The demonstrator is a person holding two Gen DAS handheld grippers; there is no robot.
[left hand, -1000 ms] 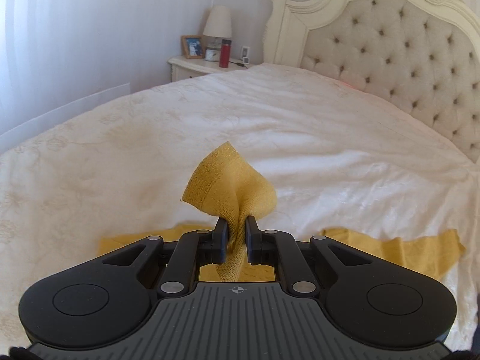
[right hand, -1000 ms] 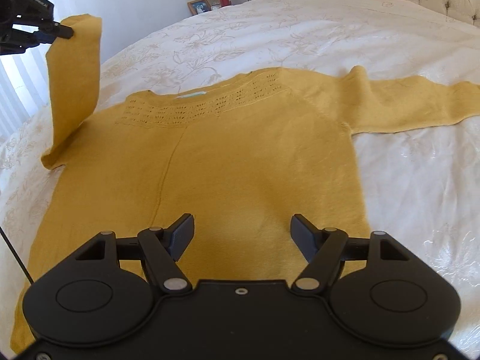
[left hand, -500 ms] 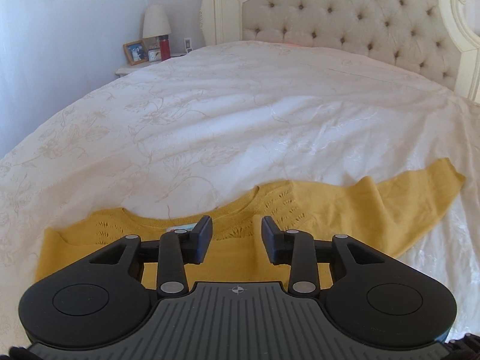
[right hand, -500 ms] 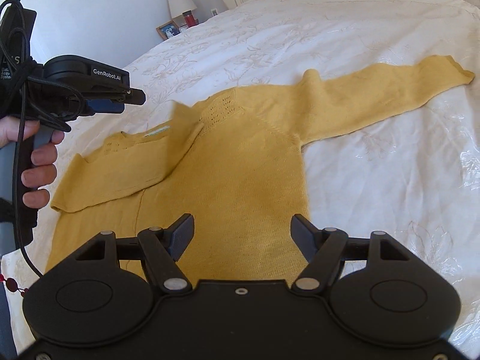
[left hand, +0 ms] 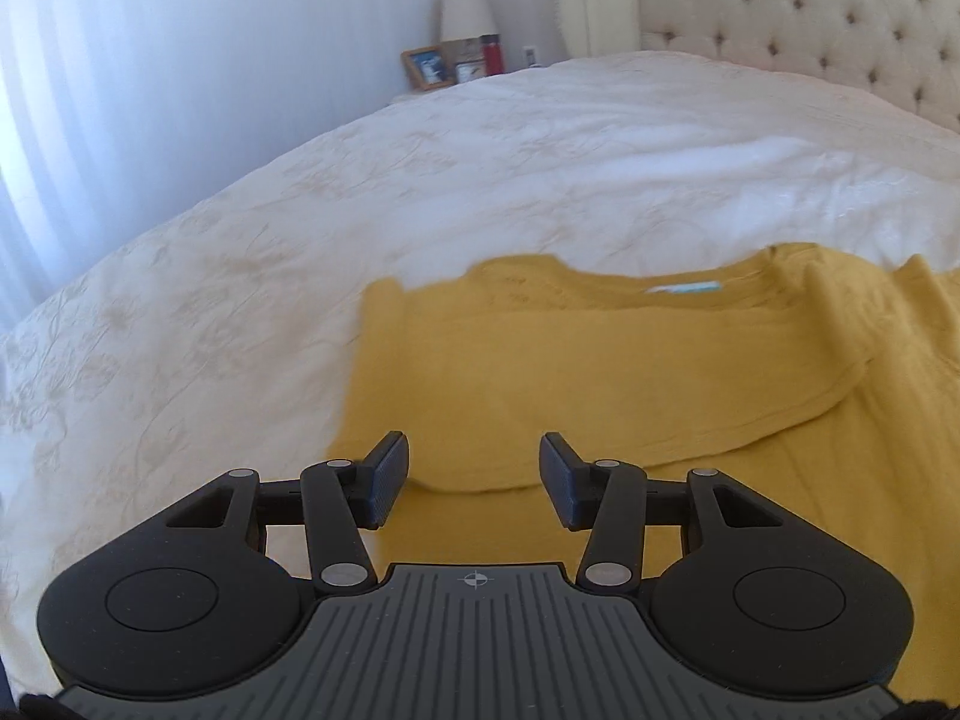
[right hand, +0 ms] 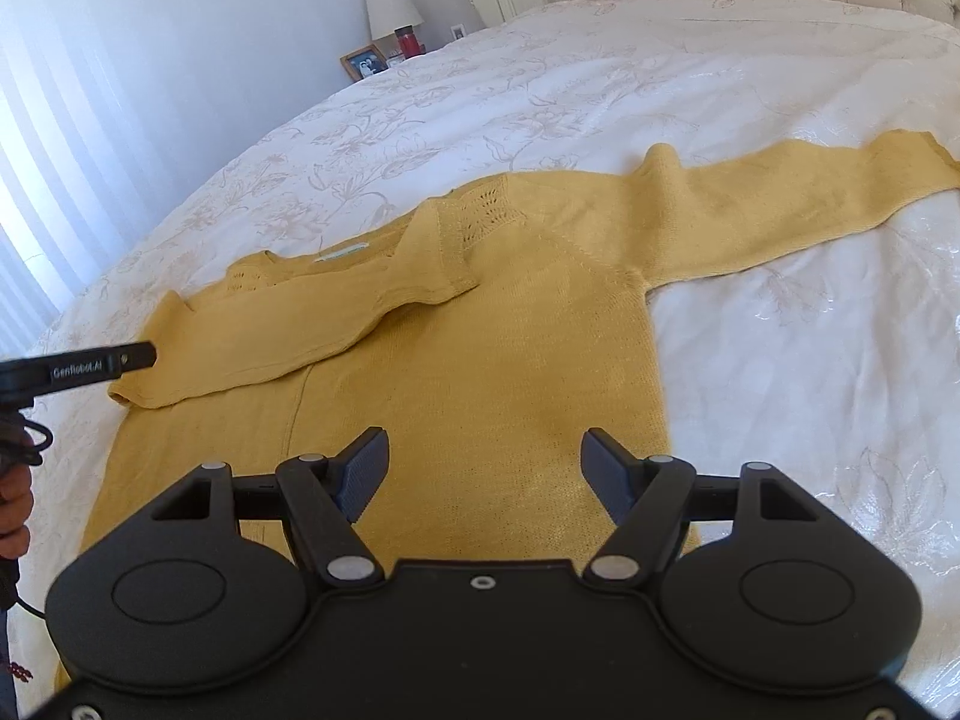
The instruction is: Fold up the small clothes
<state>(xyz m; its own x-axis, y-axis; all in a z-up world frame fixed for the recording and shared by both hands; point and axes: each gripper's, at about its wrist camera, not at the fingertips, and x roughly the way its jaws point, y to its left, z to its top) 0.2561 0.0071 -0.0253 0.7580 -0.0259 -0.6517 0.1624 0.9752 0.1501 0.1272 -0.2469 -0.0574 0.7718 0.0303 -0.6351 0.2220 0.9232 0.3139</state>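
A mustard-yellow knit sweater point(right hand: 480, 372) lies flat on the white bedspread point(right hand: 780, 360). Its left sleeve point(right hand: 288, 336) is folded across the chest, the cuff resting near the neckline. The right sleeve point(right hand: 792, 198) stretches out straight toward the right. My left gripper point(left hand: 474, 474) hovers over the sweater's left side point(left hand: 540, 384), jaws opening, nothing between them. In the right wrist view the left gripper point(right hand: 129, 360) shows at the left edge by the folded shoulder. My right gripper point(right hand: 485, 471) stands open above the lower body of the sweater, holding nothing.
A tufted cream headboard point(left hand: 810, 18) rises at the far end of the bed. A nightstand with a lamp point(right hand: 393, 3), a picture frame point(right hand: 365, 63) and a red bottle point(right hand: 409, 42) sits by the wall. A hand point(right hand: 15, 510) holds the left gripper's handle.
The left gripper let go of the sleeve cuff it held up; the sleeve now lies folded across the chest. The left gripper has dropped and drawn back leftward. The right gripper stayed put.
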